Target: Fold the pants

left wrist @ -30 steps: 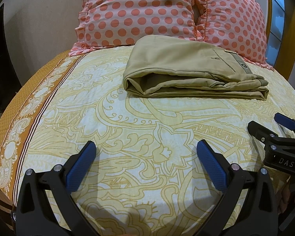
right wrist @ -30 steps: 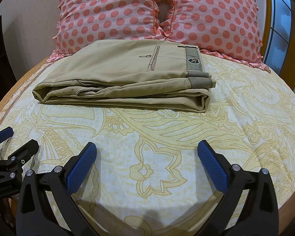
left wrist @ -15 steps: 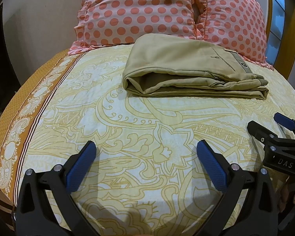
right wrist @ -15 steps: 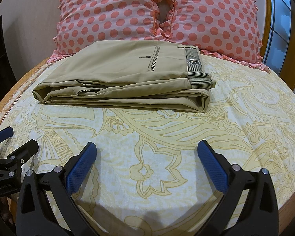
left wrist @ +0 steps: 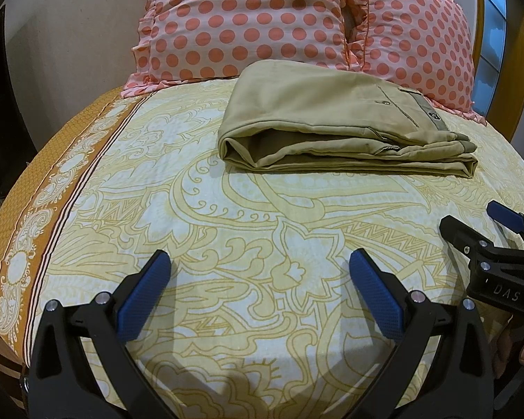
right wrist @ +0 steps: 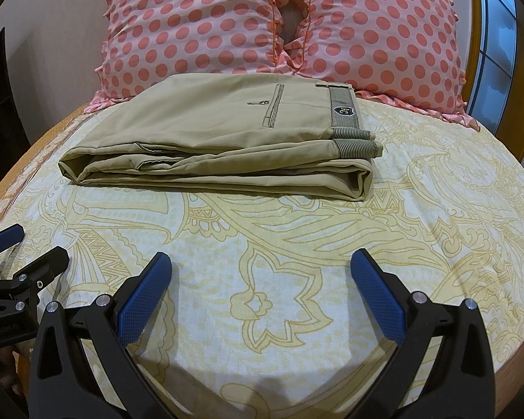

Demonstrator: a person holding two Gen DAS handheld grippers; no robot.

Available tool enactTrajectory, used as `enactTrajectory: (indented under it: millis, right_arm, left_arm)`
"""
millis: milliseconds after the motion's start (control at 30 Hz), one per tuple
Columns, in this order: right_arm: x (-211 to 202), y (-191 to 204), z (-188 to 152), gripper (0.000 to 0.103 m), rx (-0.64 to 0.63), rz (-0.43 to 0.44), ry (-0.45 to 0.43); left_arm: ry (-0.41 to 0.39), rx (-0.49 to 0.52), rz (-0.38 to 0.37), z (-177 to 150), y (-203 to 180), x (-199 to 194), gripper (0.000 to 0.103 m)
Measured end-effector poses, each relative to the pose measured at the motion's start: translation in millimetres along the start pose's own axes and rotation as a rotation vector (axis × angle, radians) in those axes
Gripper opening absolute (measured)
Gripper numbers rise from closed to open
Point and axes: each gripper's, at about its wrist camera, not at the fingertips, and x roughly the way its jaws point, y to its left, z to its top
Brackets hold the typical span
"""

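Note:
Khaki pants [left wrist: 332,122] lie folded into a flat stack on the bed, just in front of the pillows; in the right wrist view the pants [right wrist: 220,139] show a back pocket and striped waistband on top. My left gripper [left wrist: 258,272] is open and empty, low over the sheet, well short of the pants. My right gripper [right wrist: 260,272] is open and empty, also back from the pants. The right gripper shows at the right edge of the left wrist view [left wrist: 485,223], and the left gripper at the left edge of the right wrist view [right wrist: 24,248].
Two pink polka-dot pillows [left wrist: 248,21] [right wrist: 377,35] lean against the headboard behind the pants. The yellow patterned sheet [left wrist: 262,216] covers the bed, with an orange border [left wrist: 28,209] along the left edge. A window [right wrist: 496,35] is at the right.
Both grippers have drifted very slightly; the pants sit a touch higher in the left wrist view. Nothing was grasped or released.

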Motion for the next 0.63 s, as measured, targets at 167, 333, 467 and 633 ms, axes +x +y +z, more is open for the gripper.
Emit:
enactTrajectory:
  millis: [167, 333, 467, 633]
  right_arm:
    - [0.3, 0.3, -1.0, 0.102, 0.001, -0.001, 0.0]
    - [0.0, 0.7, -0.9, 0.102, 0.002, -0.002, -0.001]
    - [0.3, 1.1, -0.6, 0.102, 0.004, -0.003, -0.001]
    - [0.6, 1.2, -1.2, 0.102, 0.004, -0.004, -0.002]
  left_arm:
    - [0.0, 0.0, -0.001, 0.3, 1.5, 0.7, 0.101]
    - [-0.007, 0.003, -0.002, -0.1, 1.8, 0.8, 0.101]
    - [-0.015, 0.007, -0.004, -1.3, 1.7, 0.1, 0.101]
    - [-0.025, 0.007, -0.004, -2.6, 1.8, -0.6, 0.101]
